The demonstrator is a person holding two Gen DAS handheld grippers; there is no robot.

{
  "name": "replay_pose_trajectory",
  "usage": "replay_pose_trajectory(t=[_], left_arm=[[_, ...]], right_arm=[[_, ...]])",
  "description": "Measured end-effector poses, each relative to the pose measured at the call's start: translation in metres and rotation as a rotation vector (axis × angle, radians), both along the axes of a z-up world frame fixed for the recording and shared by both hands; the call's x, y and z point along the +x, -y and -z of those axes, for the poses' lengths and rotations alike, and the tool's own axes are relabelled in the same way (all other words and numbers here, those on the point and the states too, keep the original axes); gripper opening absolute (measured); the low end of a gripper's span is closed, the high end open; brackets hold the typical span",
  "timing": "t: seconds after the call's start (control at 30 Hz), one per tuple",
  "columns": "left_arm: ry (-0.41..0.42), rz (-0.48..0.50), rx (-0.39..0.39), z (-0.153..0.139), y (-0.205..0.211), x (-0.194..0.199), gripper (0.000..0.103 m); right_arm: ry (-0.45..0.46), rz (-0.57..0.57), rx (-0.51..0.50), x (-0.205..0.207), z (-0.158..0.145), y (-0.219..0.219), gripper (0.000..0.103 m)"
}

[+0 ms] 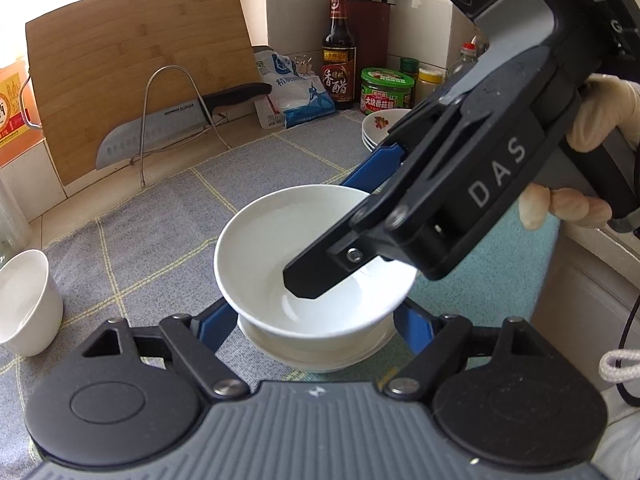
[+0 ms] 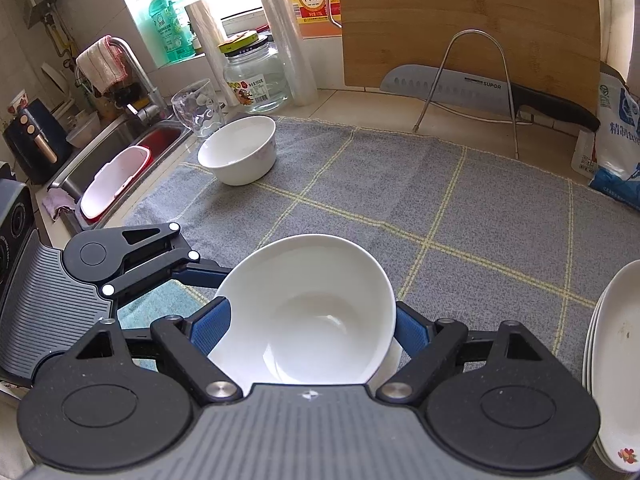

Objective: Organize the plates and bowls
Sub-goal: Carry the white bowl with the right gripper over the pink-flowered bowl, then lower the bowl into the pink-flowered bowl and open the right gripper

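Note:
A white bowl [image 1: 304, 248] sits nested, slightly tilted, in a lower white bowl [image 1: 320, 350] on the grey checked mat [image 1: 160, 240]. My right gripper [image 1: 340, 240] has one finger inside the top bowl and one outside, closed on its rim. In the right wrist view the top bowl [image 2: 308, 312] fills the space between the blue pads [image 2: 210, 326]. My left gripper [image 1: 316, 326] is open, its blue pads [image 1: 218, 326] on either side of the lower bowl. A third white bowl [image 2: 240, 152] stands apart at the mat's far left. A stack of white plates [image 2: 612, 368] sits at the right.
A bamboo cutting board [image 2: 468, 20] and a knife on a wire rack [image 2: 480, 88] stand behind the mat. Bottles and jars [image 1: 340, 60] crowd the back corner. A sink [image 2: 120, 160], a glass [image 2: 198, 108] and a jar [image 2: 256, 76] lie left.

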State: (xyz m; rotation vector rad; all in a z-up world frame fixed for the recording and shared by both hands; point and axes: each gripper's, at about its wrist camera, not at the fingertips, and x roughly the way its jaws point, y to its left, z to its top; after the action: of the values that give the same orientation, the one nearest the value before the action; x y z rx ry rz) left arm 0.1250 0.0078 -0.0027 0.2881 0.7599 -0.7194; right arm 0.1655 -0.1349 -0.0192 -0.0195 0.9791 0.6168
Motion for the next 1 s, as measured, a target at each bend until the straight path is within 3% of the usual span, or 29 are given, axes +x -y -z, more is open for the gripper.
replay_pose_trajectory(t=[1.0], left_arm=[[0.004, 0.016, 0.029, 0.0078, 0.0058, -0.0002, 0.090]], right_arm=[[0.007, 0.000, -0.028, -0.0028, 0.0101, -0.0016, 0.090]])
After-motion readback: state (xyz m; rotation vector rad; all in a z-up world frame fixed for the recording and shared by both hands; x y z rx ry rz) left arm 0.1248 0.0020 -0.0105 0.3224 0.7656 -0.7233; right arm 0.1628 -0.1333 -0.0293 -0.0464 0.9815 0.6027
